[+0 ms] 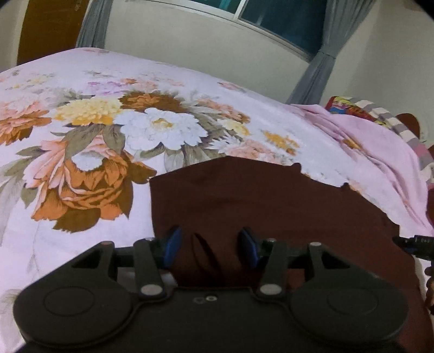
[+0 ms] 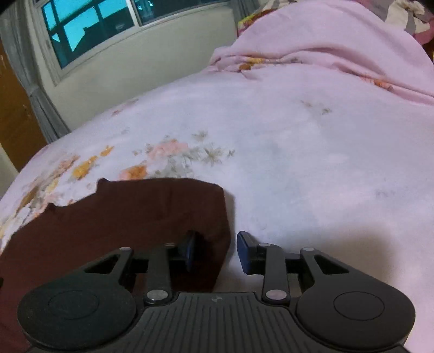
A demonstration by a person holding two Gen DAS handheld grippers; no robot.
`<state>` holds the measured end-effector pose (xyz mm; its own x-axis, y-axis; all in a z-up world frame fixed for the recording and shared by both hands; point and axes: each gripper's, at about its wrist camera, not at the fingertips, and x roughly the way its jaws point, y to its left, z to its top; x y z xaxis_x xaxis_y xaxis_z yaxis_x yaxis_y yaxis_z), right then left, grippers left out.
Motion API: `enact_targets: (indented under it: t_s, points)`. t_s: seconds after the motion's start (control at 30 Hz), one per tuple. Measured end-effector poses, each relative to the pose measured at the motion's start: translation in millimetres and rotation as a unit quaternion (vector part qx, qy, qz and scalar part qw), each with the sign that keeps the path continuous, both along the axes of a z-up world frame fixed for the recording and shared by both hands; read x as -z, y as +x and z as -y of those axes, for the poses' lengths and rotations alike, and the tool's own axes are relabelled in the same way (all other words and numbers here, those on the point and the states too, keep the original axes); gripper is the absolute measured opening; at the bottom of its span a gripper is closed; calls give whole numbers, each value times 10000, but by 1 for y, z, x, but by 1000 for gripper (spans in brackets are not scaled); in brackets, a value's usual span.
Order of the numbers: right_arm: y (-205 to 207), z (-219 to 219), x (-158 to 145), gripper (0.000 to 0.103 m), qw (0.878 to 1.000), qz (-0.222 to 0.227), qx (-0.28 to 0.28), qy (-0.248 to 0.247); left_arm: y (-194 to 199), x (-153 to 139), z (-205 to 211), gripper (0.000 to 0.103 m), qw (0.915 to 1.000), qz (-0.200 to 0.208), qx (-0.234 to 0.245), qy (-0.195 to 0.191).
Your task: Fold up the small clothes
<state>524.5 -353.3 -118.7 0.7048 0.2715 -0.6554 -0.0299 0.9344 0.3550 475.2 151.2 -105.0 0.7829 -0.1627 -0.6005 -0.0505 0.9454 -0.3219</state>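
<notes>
A dark maroon garment [image 1: 257, 195] lies flat on the flowered bed sheet [image 1: 81, 141], with a scalloped edge on its far right side. My left gripper [image 1: 211, 244] hovers low over its near part, open; a small crease of the cloth sits between the blue pads [image 1: 173, 244], which do not press on it. In the right wrist view the same garment [image 2: 135, 211] fills the lower left. My right gripper [image 2: 217, 249] is open astride the garment's right edge, with one finger [image 2: 191, 249] over the cloth and the other over the bare sheet [image 2: 298, 163].
A bunched pink blanket [image 2: 325, 40] lies at the far right of the bed, also seen as a pink heap [image 1: 379, 157] beside a striped and colourful pillow [image 1: 360, 108]. Behind the bed are a wall, a window [image 2: 89, 24] and grey curtains [image 1: 320, 68].
</notes>
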Motion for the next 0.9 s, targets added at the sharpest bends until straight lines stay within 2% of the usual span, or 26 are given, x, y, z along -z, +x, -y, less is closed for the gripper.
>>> enact_targets:
  t_s: [0.03,0.07,0.1,0.13,0.2,0.27,0.43,0.5,0.53,0.57,0.6,0.63,0.73,0.77,0.83,0.87,0.9]
  points:
    - [-10,5,-6,44,10000,89,-4,39,-10,-6,-3,54,10000,20,32,13]
    - [-24,12,-12,56,9995,266,-61,159,-25,-12,-6,73,9999,112,58,61]
    - [-47,21,-19,64,9982,467,-208,305,-45,-19,-7,94,9995,258,101,146]
    - [-67,28,-25,66,9973,552,-345,353,-67,-23,-7,97,9988,368,199,263]
    - [-115,45,-30,69,9958,551,-544,487,-109,-25,-8,95,9978,293,388,462]
    - [-159,62,-29,69,9939,364,-657,802,-146,-22,-9,94,9979,121,520,378]
    - [-274,105,-14,69,9807,-244,-508,1873,-241,-12,-7,91,9952,-320,891,-246]
    - [-305,113,-6,68,9769,-610,-501,1983,-264,-9,-4,88,9921,-441,1065,-494]
    - [-315,116,-4,68,9737,-707,-556,2094,-273,-8,-2,83,9905,-483,1147,-585]
    - [-325,119,-1,68,9696,-778,-540,2256,-278,-8,-2,68,9892,-543,1161,-712]
    - [-331,122,2,68,9649,-843,-511,2433,-284,-7,-4,62,9869,-619,1183,-902]
    - [-335,123,2,68,9613,-881,-521,2557,-286,-6,-5,54,9843,-681,1218,-1084]
    - [-344,124,8,68,9523,-958,-570,2840,-290,4,-11,53,9724,-881,1366,-1672]
    - [-344,126,11,68,9497,-1000,-527,2920,-291,9,-15,53,9671,-909,1382,-1934]
    - [-344,127,14,68,9430,-1025,-439,3135,-290,23,-25,52,9501,-972,1397,-2615]
    - [-344,127,14,68,9414,-1040,-417,3182,-290,29,-30,46,9457,-987,1305,-2809]
    - [-345,126,15,62,9393,-1040,-407,3243,-290,32,-34,44,9409,-990,1284,-2975]
